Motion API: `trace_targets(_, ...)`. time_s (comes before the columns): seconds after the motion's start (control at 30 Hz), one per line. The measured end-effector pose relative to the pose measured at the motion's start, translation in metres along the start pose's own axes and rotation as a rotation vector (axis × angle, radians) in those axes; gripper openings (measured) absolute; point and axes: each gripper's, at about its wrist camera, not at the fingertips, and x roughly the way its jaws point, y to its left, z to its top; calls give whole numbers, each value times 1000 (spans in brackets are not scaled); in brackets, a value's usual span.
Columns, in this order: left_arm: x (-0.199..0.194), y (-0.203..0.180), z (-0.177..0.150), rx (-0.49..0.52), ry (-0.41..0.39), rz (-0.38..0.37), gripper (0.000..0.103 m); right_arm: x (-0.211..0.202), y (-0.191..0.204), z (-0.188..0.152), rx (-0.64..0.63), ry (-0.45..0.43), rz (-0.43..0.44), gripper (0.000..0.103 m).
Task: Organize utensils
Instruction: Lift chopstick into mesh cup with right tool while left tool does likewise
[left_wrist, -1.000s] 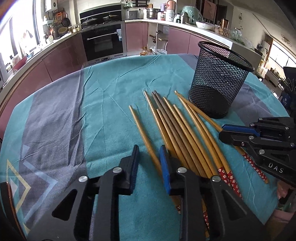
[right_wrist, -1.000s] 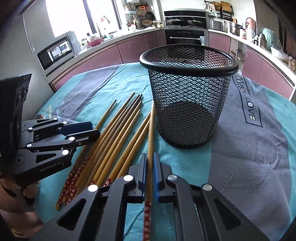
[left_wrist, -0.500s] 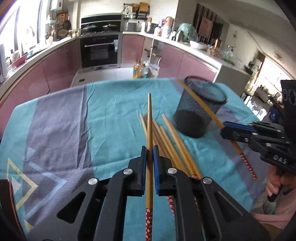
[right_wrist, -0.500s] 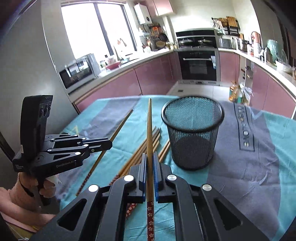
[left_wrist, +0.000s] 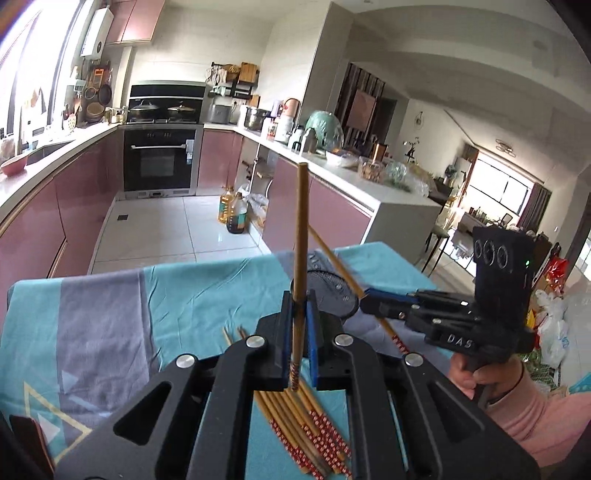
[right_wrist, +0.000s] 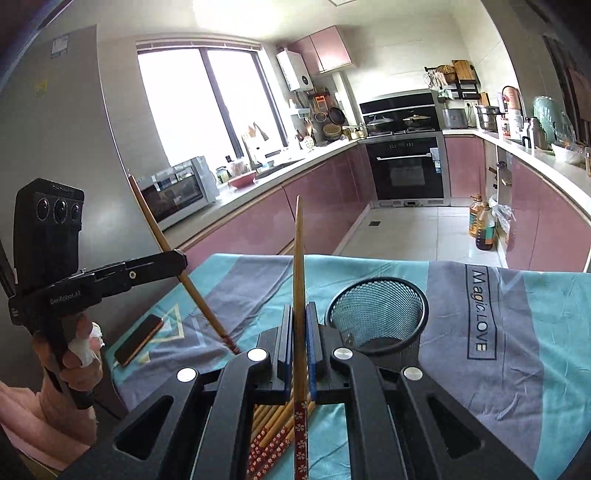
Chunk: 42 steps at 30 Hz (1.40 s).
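A teal and grey tablecloth (right_wrist: 480, 369) carries a mesh cup (right_wrist: 376, 314), half hidden in the left view behind the left gripper (left_wrist: 298, 332), and a bundle of chopsticks (left_wrist: 306, 432), while the right gripper (right_wrist: 299, 347) and the left are each clamped on one raised chopstick (right_wrist: 298, 266).

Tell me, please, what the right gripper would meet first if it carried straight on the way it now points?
Probably the tablecloth just left of the mesh basket, though depth is unclear. The right gripper, shut on a chopstick, points slightly downward past the basket's rim.
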Motion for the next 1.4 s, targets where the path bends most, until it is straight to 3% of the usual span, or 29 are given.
trace_targets(0.1,2,-3,14,-16,-16,-36,8,-2,0,8,16,-31,33,6)
trace_targets(0.27,13,-13,39,-19,-41,-77,8,-4,-4,30,-2,-97,-8,6)
trace_targets(0.47,32,-23,63,-7,-59,-82,7,-4,-10,65,-26,-173,-74,6)
trace_targets(0.63,54,-32,66,13,-28,-43,7,2,-18,77,-40,-181,-120,6)
trace_targets(0.83,95,-32,49,34,66,-26,8,27,-31,68,-46,-88,-158,6)
trace_targets(1.0,128,-30,28,44,163,-20,8,58,-44,51,-35,85,-170,6)
trace_targets(1.13,147,-24,19,48,193,-13,8,76,-47,42,-20,168,-174,6)
trace_targets(1.27,157,-22,20,54,204,17,10,81,-49,41,1,183,-191,7)
trace_targets(1.4,157,-20,24,59,184,45,24,78,-53,36,13,163,-217,23)
